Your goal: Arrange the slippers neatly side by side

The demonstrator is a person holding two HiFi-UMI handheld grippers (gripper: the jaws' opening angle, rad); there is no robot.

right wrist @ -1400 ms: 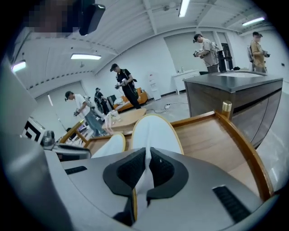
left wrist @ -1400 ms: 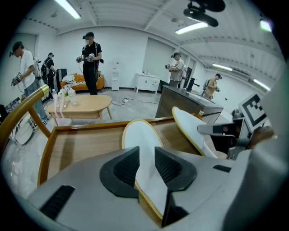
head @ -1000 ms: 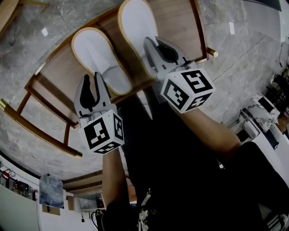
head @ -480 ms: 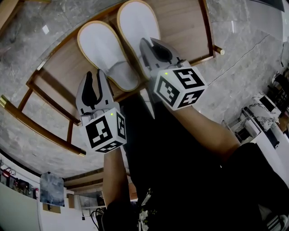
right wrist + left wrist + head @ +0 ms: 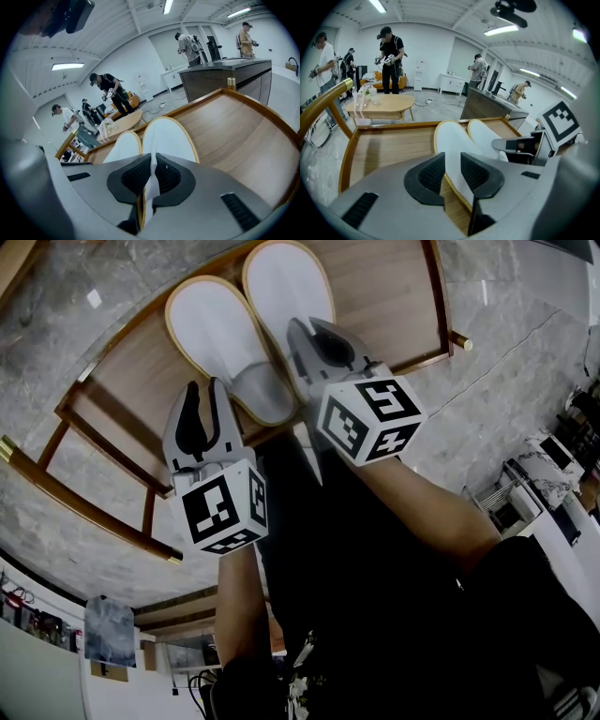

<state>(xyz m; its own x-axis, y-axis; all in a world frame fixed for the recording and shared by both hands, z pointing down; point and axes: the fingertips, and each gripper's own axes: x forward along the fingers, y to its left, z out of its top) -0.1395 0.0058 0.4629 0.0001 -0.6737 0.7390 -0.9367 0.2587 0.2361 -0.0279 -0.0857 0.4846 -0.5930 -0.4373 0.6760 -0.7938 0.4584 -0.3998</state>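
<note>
Two white slippers with tan edging lie side by side on a wooden table with a raised rim [image 5: 437,298]. My right gripper [image 5: 302,332] is shut on the near edge of the right slipper [image 5: 286,282]; in the right gripper view the white edge is pinched between the pads [image 5: 151,174], with the right slipper [image 5: 169,137] and left slipper [image 5: 123,148] beyond. My left gripper [image 5: 204,390] stands open just beside the near end of the left slipper [image 5: 217,334]. In the left gripper view that slipper [image 5: 451,140] shows past the gap of the left gripper [image 5: 453,165].
The table stands on a grey marble floor [image 5: 525,362]; its wooden frame bars [image 5: 84,502] run to the left. Bare wood lies right of the slippers [image 5: 234,126]. Several people [image 5: 390,56], a low table [image 5: 379,104] and a dark counter [image 5: 225,75] stand farther off.
The right gripper, still holding its slipper, has drifted a little left and nearer to me. The left gripper has edged slightly right toward the left slipper.
</note>
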